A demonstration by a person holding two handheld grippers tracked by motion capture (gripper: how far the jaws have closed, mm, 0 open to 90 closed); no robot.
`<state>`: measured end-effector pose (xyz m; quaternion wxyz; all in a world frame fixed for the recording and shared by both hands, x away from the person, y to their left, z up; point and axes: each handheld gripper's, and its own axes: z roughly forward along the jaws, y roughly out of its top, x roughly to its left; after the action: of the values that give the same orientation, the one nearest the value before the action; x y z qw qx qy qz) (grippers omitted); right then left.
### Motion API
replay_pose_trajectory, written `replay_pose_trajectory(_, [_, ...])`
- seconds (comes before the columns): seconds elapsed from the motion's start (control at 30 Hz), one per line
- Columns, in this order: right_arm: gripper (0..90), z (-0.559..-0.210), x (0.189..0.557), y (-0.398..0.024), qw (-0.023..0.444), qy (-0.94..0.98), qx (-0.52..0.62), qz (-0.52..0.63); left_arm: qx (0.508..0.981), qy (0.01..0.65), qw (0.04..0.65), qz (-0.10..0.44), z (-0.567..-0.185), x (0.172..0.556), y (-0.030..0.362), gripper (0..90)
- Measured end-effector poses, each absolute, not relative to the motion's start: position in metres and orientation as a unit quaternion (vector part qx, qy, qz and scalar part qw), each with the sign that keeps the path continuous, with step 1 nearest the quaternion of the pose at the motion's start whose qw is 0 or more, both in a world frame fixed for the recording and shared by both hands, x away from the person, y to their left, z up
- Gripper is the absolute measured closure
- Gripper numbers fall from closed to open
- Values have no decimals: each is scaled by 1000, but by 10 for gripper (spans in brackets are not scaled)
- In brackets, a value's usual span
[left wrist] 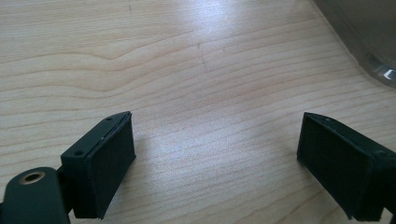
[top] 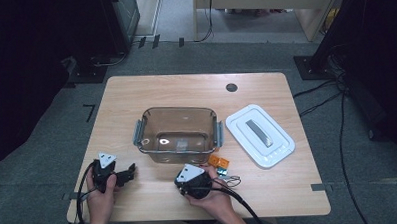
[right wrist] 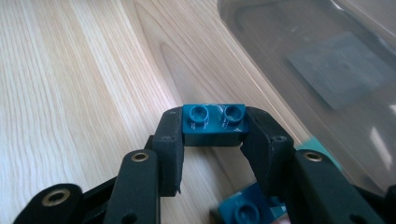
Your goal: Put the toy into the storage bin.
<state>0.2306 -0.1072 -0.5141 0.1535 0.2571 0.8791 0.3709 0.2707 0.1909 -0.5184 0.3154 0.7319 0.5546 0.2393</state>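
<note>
In the right gripper view a small blue two-stud brick sits level between the tips of my right gripper. Both pads press on its ends, just above the wooden table. A second blue brick lies below the jaws. In the high view the right gripper is at the table's front centre, close to the clear box. My left gripper rests at the front left. Its jaws stand wide open over bare wood.
The clear box with grey side handles stands mid-table, with a corner of it in the left gripper view. Its white lid lies to the right. Orange bricks lie by the box's front right corner.
</note>
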Motion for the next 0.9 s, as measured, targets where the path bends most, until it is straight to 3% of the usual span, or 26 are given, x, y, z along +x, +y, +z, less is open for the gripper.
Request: replay_pose_trajectory(0.9, [603, -509, 231, -218, 178, 840, 328, 393, 732, 554, 315, 240, -518, 271, 191, 110])
